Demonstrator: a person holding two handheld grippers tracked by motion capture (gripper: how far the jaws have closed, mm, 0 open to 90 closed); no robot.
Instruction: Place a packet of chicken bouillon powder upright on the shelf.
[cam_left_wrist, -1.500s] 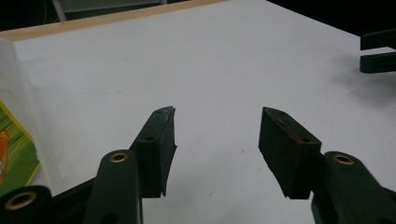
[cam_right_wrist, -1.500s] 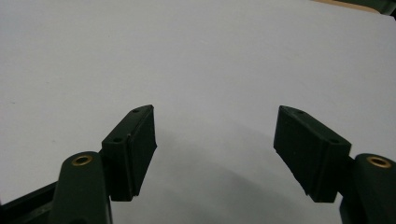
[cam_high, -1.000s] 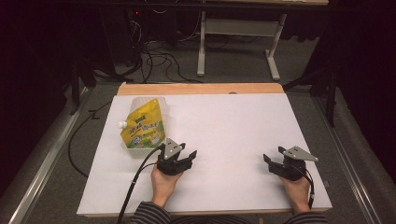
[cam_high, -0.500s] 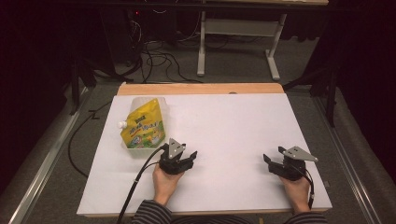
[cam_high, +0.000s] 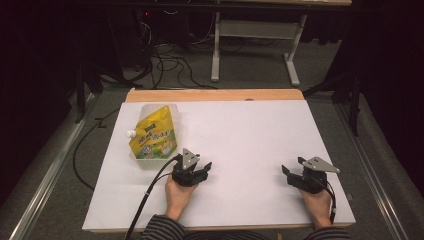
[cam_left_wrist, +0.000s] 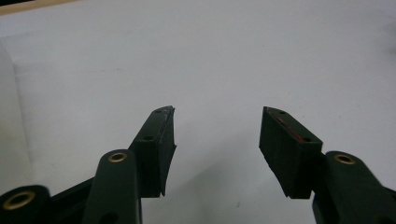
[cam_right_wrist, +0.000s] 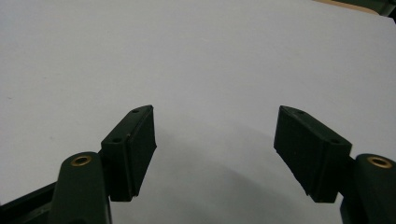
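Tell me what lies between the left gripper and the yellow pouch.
Only bare white table cover separates the left gripper from the yellow spouted pouch, per the high view.

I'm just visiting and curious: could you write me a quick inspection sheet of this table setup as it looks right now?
Surface: white tabletop, wooden strip at far edge.
Job's things: yellow spouted drink pouch lying in a clear plastic tray, far left.
Clutter: nothing seen.
Grippers: left gripper open, jaws holding nothing, right of the tray; right gripper open, holding nothing.
Cables: black cable trailing from left gripper; more on the floor.
Surroundings: dark room, white metal table frame beyond.
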